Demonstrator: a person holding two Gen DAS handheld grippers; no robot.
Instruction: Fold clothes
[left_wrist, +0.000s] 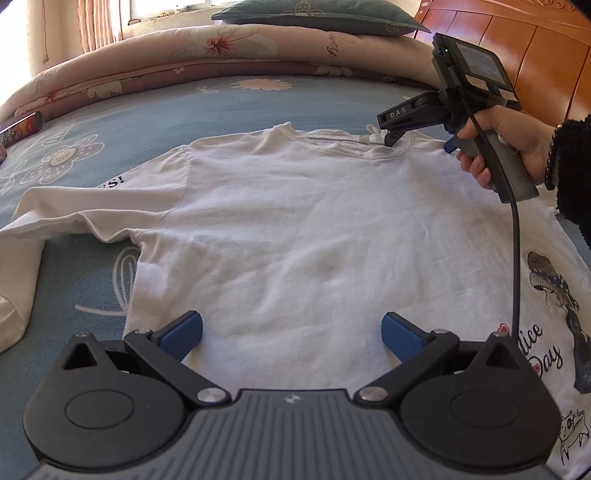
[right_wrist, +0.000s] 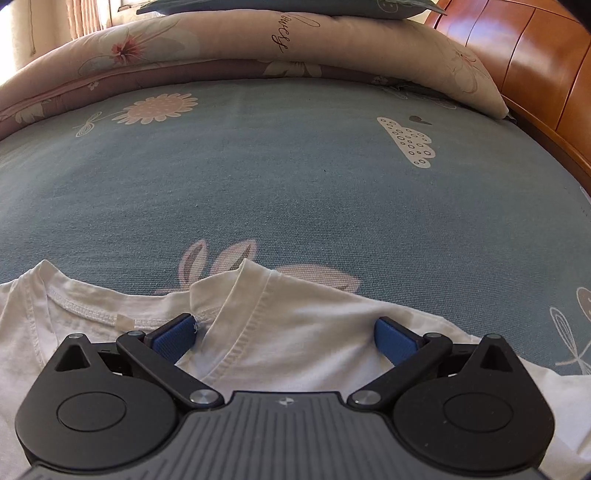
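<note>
Blue flower-print bedsheet (left_wrist: 229, 107), rolled quilt (left_wrist: 184, 55) at twelve o'clock. White T-shirt (left_wrist: 295, 229) lies flat, wrinkled, printed "Nice Day" at four o'clock. Right gripper (left_wrist: 391, 139), marked "DAS", sits at the collar (right_wrist: 236, 317), jaws wide. Left gripper (left_wrist: 291, 332) gapes wide over the hem.

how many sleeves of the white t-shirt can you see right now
1. The white t-shirt shows one sleeve, spread to the left on the bed sheet. The other side runs out of frame near the person's hand, so its sleeve may be hidden.
</note>
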